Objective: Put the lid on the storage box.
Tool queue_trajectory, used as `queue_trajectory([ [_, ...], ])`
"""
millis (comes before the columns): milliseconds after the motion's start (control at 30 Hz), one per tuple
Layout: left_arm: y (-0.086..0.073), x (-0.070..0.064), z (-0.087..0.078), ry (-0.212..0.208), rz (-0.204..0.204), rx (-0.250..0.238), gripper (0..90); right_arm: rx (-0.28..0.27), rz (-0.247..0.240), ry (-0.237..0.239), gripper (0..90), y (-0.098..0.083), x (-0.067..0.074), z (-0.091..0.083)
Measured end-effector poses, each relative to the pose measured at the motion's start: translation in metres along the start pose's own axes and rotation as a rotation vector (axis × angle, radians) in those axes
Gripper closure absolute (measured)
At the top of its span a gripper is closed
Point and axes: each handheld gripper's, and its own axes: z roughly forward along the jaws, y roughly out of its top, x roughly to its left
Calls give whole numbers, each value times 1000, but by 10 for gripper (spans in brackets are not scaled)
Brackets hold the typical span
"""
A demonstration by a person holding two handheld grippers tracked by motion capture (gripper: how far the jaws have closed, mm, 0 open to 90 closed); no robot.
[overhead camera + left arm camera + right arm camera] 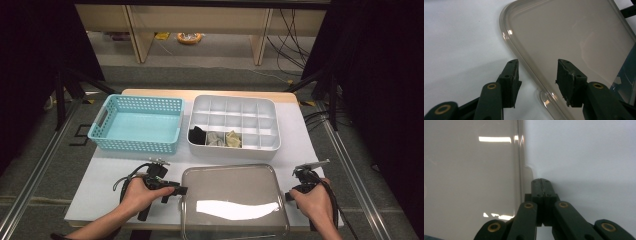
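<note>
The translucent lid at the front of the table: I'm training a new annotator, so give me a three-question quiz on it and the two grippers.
1. True or false: the left gripper has its jaws apart, one on each side of the rim of the lid.
2. How do the right gripper's jaws stand? A) wide open B) shut together beside the lid's edge tab C) clamped on the blue basket
3. Which container holds rolled cloth items: the blue basket or the white divided box?

Key: 1 true; 2 B; 3 the white divided box.
</note>
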Motion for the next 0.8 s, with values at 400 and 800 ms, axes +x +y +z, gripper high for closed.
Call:
queue_trajectory([
  [400,-1,5,-3,15,-7,-16,523,-2,23,14,900,-2,12,3],
  [800,-9,6,-24,21,-9,-4,511,-57,32,96,783,-2,-3,0],
])
